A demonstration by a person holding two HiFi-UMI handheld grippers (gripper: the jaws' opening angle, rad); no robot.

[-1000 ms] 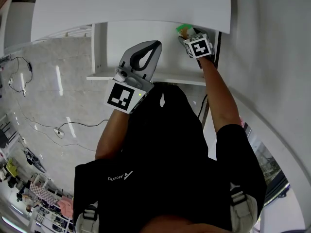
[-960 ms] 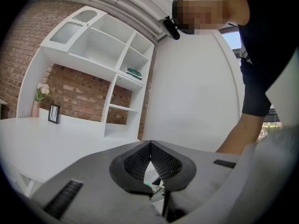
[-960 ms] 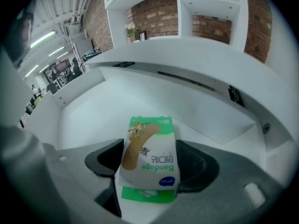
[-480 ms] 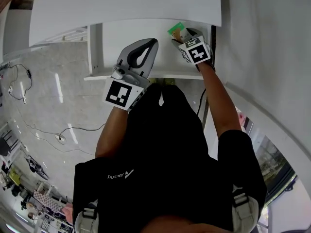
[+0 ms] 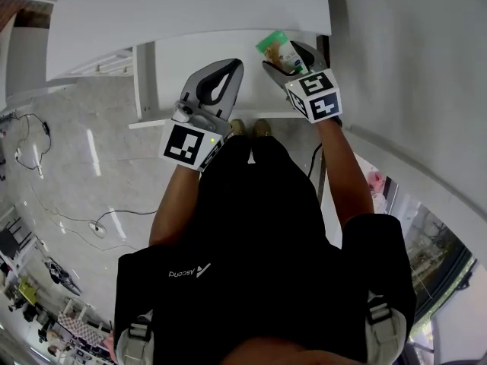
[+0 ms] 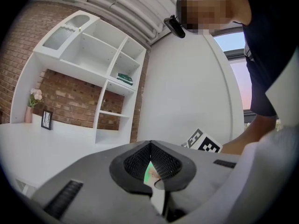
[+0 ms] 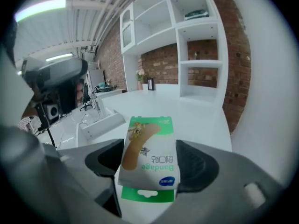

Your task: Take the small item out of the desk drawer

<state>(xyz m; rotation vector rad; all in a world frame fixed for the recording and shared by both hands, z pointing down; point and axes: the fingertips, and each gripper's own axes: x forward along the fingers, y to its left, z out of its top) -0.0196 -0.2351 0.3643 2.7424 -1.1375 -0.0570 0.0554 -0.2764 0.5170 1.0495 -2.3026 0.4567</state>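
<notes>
A small green-and-white bandage pack [image 5: 272, 45] is pinched between the jaws of my right gripper [image 5: 283, 53], just above the open white desk drawer [image 5: 176, 67] and below the desk top's edge. The right gripper view shows my right gripper [image 7: 149, 158] shut on the pack [image 7: 150, 149], printed face up. My left gripper [image 5: 236, 67] hangs over the drawer's middle, to the left of the pack, its jaws touching at the tips with nothing between them. In the left gripper view, my left gripper [image 6: 150, 146] is shut, and a sliver of the pack [image 6: 150, 172] shows through the gap below its tips.
The white desk top [image 5: 190, 6] overhangs the drawer's far part. A white wall [image 5: 411, 67] stands close on the right. Cables lie on the pale floor [image 5: 76, 196] at the left. A white shelving unit [image 7: 196, 41] stands against a brick wall behind the desk.
My right gripper has drawn back from under the desk top with the bandage pack, which now shows more fully. The left gripper has hardly moved.
</notes>
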